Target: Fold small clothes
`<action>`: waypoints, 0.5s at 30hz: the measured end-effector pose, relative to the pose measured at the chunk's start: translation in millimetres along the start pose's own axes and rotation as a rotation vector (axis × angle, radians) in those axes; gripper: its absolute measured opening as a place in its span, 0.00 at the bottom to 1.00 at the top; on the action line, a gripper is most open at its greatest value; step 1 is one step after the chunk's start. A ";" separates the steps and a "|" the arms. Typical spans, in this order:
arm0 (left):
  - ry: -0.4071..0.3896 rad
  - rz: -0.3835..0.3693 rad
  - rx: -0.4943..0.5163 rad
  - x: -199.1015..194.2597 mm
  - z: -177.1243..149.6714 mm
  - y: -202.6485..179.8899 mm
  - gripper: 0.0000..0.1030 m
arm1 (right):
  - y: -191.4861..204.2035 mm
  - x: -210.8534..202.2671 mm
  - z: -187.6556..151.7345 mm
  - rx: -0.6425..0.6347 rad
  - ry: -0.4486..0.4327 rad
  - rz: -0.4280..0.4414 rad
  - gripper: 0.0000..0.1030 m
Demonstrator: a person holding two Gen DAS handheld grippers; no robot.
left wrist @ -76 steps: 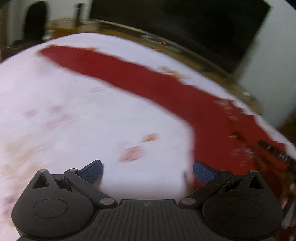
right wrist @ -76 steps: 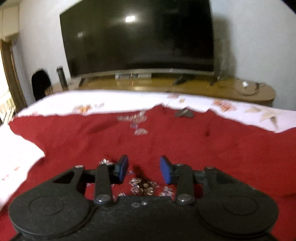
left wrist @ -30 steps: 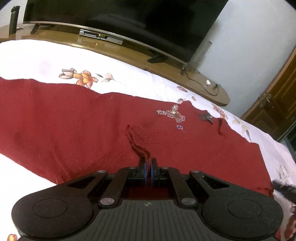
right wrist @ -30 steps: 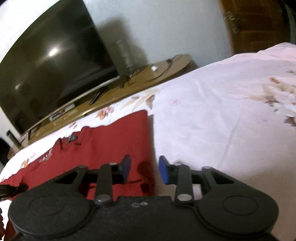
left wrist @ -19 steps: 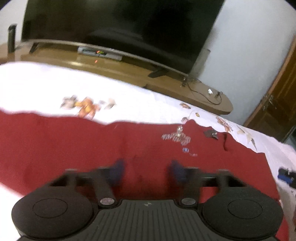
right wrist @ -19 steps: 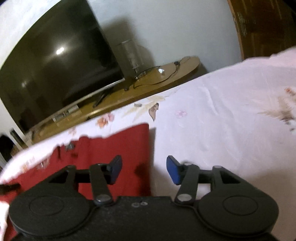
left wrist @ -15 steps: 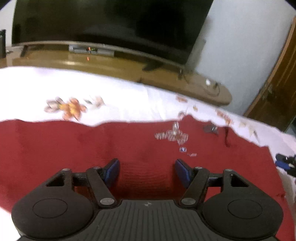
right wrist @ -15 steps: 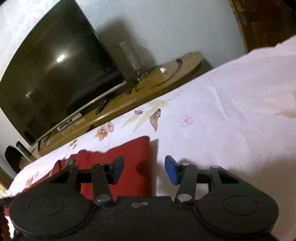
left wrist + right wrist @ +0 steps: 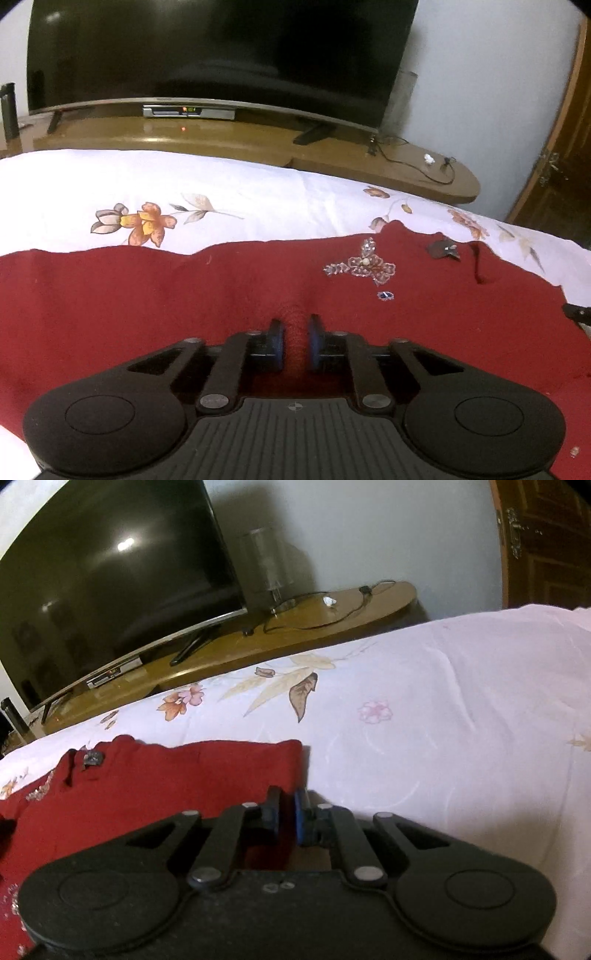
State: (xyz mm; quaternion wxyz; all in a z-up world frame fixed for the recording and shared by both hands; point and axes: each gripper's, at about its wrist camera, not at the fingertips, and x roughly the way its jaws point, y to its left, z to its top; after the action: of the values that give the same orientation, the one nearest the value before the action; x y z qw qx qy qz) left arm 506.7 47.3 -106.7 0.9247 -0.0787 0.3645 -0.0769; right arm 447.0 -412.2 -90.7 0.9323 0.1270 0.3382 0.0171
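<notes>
**Now both hand-held grippers are pinched onto the red garment: fold lift is ready**

Half a second ago both sets of jaws stood wide above the cloth; at this moment each has closed down to a narrow gap with fabric in it.

1. Left hand-held gripper [image 9: 294, 345]: the jaws are drawn close together and a raised ridge of red knit stands between the blue pads [image 9: 276, 345]. The grasp sits on the near part of the red garment [image 9: 147, 295], short of the beaded motif [image 9: 364, 264].
2. Right hand-held gripper [image 9: 285, 819]: the jaws are likewise narrow, closed on the garment's right-hand edge, where the red cloth meets the bedsheet [image 9: 443, 738].

Judgement: with two grasp points secured, the garment can be lifted and carried over itself. The fold itself is not yet made; the cloth lies flat and spread across the bed.

Location of the work item: the red garment lies on the white floral bedsheet, in front of the television [image 9: 221, 48] and its wooden stand [image 9: 258, 144].

Count:
- Red garments: one.
- Hand-held grippers: two, both gripping.
- Beaded motifs in the left view: one large, plus one small blue bead patch [image 9: 385, 295] just below it.
- Dark tags near the neckline: one [image 9: 443, 250].
- Televisions: one.
</notes>
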 end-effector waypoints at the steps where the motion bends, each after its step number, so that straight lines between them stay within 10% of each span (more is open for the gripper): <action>1: -0.004 -0.002 -0.009 -6.6 -0.2 2.3 0.54 | 0.2 -4.2 2.5 0.012 0.000 -0.001 0.26; 2: -0.037 0.008 -0.017 -18.4 -3.0 5.5 0.87 | 2.0 -11.2 3.1 0.007 -0.017 -0.010 0.31; 3: -0.101 0.022 -0.017 -34.8 -8.9 10.1 0.93 | 2.5 -22.0 2.6 -0.011 -0.047 -0.016 0.39; 8: -0.224 0.098 -0.186 -102.5 -44.7 80.3 0.92 | 3.8 -75.8 -22.5 -0.036 -0.104 0.020 0.48; 15: -0.304 0.294 -0.688 -161.9 -90.4 255.1 0.65 | 4.4 -111.5 -66.2 0.050 -0.049 -0.031 0.48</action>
State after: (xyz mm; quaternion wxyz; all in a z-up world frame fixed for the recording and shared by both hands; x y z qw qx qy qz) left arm 349.3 320.4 -116.2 0.8889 -0.3412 0.2354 0.1949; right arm 319.2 -406.2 -68.7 0.9370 0.1455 0.3173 -0.0090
